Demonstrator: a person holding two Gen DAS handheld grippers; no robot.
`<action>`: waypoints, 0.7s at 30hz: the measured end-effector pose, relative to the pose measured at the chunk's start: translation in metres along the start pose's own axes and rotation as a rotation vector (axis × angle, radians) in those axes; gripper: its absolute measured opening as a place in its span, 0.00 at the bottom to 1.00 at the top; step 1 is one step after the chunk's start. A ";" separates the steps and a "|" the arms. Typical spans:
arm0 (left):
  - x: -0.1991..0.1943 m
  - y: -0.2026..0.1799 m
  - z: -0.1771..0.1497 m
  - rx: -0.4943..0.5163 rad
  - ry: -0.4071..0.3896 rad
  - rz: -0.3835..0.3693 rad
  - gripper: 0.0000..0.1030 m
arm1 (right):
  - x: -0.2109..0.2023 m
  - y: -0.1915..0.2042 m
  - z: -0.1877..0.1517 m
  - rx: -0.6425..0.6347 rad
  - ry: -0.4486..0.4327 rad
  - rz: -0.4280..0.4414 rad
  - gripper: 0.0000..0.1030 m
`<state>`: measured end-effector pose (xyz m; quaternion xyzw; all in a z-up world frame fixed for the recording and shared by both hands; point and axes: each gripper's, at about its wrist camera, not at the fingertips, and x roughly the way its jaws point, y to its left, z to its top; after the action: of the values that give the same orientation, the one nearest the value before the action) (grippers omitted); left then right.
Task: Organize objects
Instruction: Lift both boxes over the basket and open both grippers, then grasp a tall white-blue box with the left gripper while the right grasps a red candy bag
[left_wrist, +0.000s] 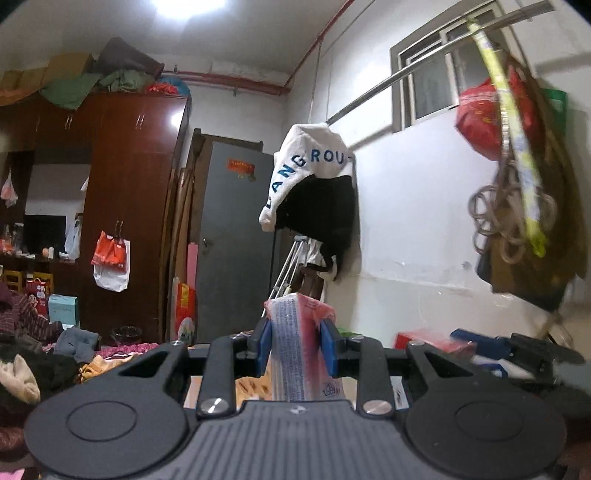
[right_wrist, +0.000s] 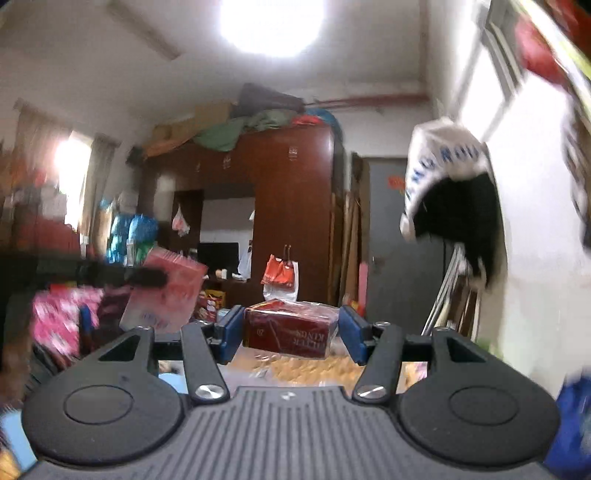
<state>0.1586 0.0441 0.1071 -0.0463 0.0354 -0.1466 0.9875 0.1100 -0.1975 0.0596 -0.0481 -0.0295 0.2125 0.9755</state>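
In the left wrist view my left gripper (left_wrist: 295, 345) is shut on a tall pink and white carton (left_wrist: 293, 369) that stands upright between the blue pads (left_wrist: 263, 341), held up in the air. In the right wrist view my right gripper (right_wrist: 291, 332) is shut on a dark red cigarette box (right_wrist: 291, 336) wrapped in clear film, lying flat with its print upside down. The pink carton (right_wrist: 166, 295) and the left gripper's black fingers show blurred at the left of the right wrist view. The right gripper (left_wrist: 517, 350) with the red box (left_wrist: 432, 339) shows blurred at the right of the left wrist view.
A brown wardrobe (left_wrist: 129, 184) with bundles on top stands at the back beside a grey door (left_wrist: 236, 240). A white lettered garment (left_wrist: 306, 166) over a black one hangs from a metal rail (left_wrist: 406, 70). Bags (left_wrist: 517, 147) hang on the right wall. Clothes (left_wrist: 37, 350) lie piled low at the left.
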 end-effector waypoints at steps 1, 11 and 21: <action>0.014 0.000 0.006 0.007 0.015 0.005 0.31 | 0.013 -0.001 0.004 -0.017 0.007 -0.004 0.57; 0.085 0.011 -0.007 0.004 0.117 0.131 0.41 | 0.104 -0.003 -0.016 -0.016 0.160 0.014 0.58; 0.017 0.018 -0.017 0.018 0.057 0.066 0.85 | 0.042 -0.001 -0.002 0.022 0.112 0.004 1.00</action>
<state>0.1787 0.0550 0.0871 -0.0319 0.0639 -0.1157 0.9907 0.1483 -0.1813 0.0594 -0.0492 0.0278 0.2119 0.9757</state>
